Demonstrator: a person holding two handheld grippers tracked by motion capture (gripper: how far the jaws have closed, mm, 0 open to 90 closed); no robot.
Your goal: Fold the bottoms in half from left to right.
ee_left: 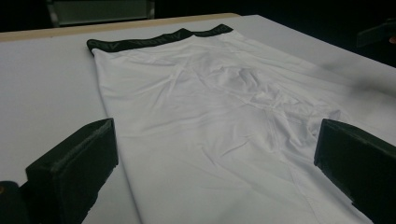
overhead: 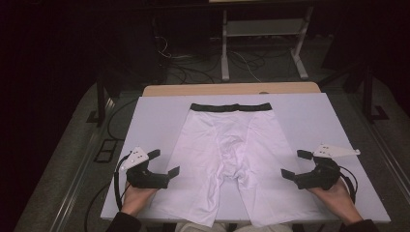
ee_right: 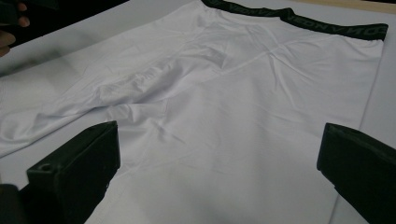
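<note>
Roughly laid out, line by line:
Garment: white shorts (overhead: 227, 159), thin stretchy knit with fine creases and raised seams around the crotch, spread flat with both legs toward the person.
Waistband: dark elastic band (overhead: 230, 107) with faint lettering, a straight strip at the shorts' end farthest from both tools.
Counter: smooth matte white board (overhead: 309, 121), rectangular, with a pale wooden edge (overhead: 232, 89) beyond the waistband.
Left tool (overhead: 162, 163): black, blocky, square-ended jaws spread wide with nothing between them; it hovers just off the outer edge of the nearer shorts leg, jaws pointing in at the fabric.
Right tool (overhead: 297, 165): same blocky black build, jaws likewise wide apart and gripping nothing; the other shorts leg lies just ahead of its jaws.
Top plates: flat, grey, three-cornered, one on each tool.
Between the tools: the two shorts legs, lying side by side on the counter.
</note>
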